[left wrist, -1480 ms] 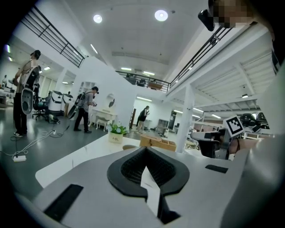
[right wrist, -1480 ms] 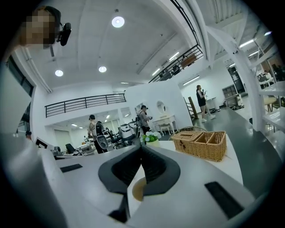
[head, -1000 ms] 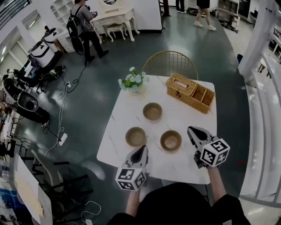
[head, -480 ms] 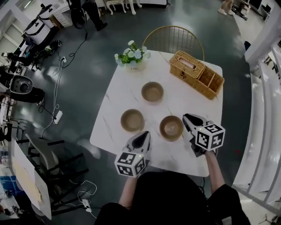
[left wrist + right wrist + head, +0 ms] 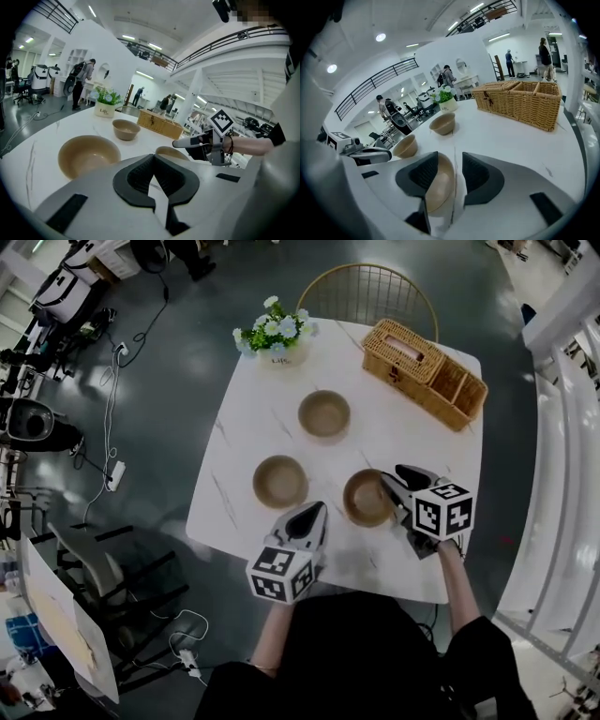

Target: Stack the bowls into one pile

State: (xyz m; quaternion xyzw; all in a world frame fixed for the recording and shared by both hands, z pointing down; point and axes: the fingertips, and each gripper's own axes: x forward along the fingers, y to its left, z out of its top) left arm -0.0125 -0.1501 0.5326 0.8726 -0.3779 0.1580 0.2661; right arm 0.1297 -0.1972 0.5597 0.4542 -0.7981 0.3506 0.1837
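Observation:
Three tan bowls sit apart on the white marble table (image 5: 258, 423): a far bowl (image 5: 324, 413), a left bowl (image 5: 280, 481) and a right bowl (image 5: 366, 498). My right gripper (image 5: 394, 476) has just been opening its jaws. They now straddle the right bowl's near rim (image 5: 440, 185) without clamping it. My left gripper (image 5: 312, 510) hovers just in front of the left bowl (image 5: 89, 154) with its jaws shut and nothing in them. The left gripper view also shows the far bowl (image 5: 125, 129) and the right gripper (image 5: 190, 142) over the right bowl (image 5: 168, 152).
A wicker basket (image 5: 427, 381) stands at the table's far right corner and a flower pot (image 5: 272, 334) at its far left. A gold wire chair (image 5: 368, 298) is behind the table. People stand and walk far off in the hall.
Both grippers have come down and forward toward the bowls. The right gripper moved left onto the right bowl's rim and its jaws opened around it.

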